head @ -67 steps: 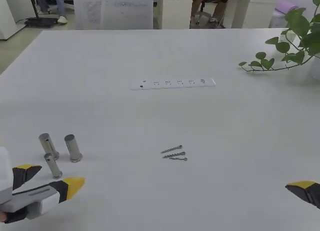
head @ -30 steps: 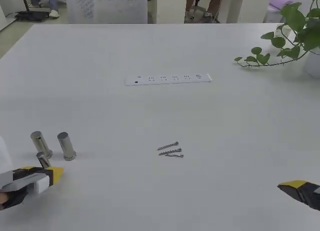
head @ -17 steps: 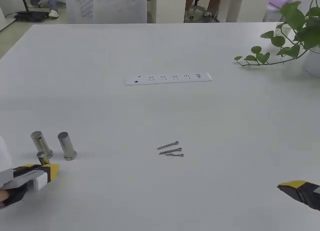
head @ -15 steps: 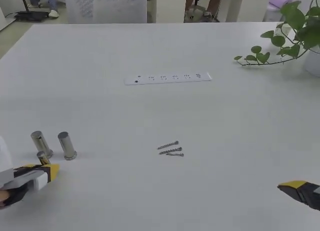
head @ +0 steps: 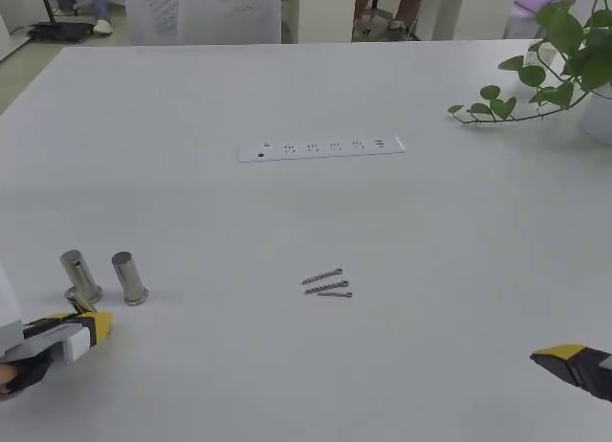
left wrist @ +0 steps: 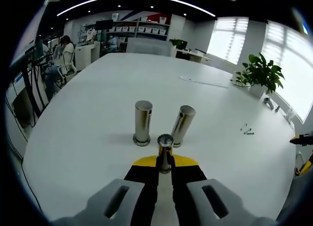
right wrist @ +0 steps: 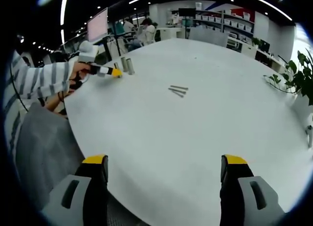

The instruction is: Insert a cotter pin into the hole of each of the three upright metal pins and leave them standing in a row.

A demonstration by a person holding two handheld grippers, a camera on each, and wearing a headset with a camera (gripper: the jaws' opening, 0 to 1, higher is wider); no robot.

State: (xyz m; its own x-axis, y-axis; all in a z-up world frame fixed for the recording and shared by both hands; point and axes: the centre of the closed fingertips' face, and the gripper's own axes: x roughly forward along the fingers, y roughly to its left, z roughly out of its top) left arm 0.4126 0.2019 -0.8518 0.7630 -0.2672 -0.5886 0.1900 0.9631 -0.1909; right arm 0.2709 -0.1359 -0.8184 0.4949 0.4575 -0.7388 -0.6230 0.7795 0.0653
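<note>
Three short steel pins stand near the table's left front. Two of them (head: pixel 76 273) (head: pixel 127 276) stand free and upright side by side. My left gripper (head: pixel 88 324) is shut on the third pin (left wrist: pixel 165 148), low on its shaft, just in front of the free pair (left wrist: pixel 143 122) (left wrist: pixel 182 124). Three small cotter pins (head: pixel 326 284) lie loose on the table's middle, also seen as cotter pins (right wrist: pixel 178 90). My right gripper (right wrist: pixel 165 161) is open and holds nothing, low at the table's right front (head: pixel 572 363), far from the cotter pins.
A white power strip (head: pixel 321 149) lies across the table's middle, farther back. A potted trailing plant (head: pixel 559 55) stands at the back right corner. A chair and people are beyond the far edge. A person's striped sleeve (right wrist: pixel 46 79) holds the left gripper.
The left gripper's jaws, open beside the nearest pin 2.2 s ago, have shut on it. Over the last second nothing else has moved; the right gripper stays put.
</note>
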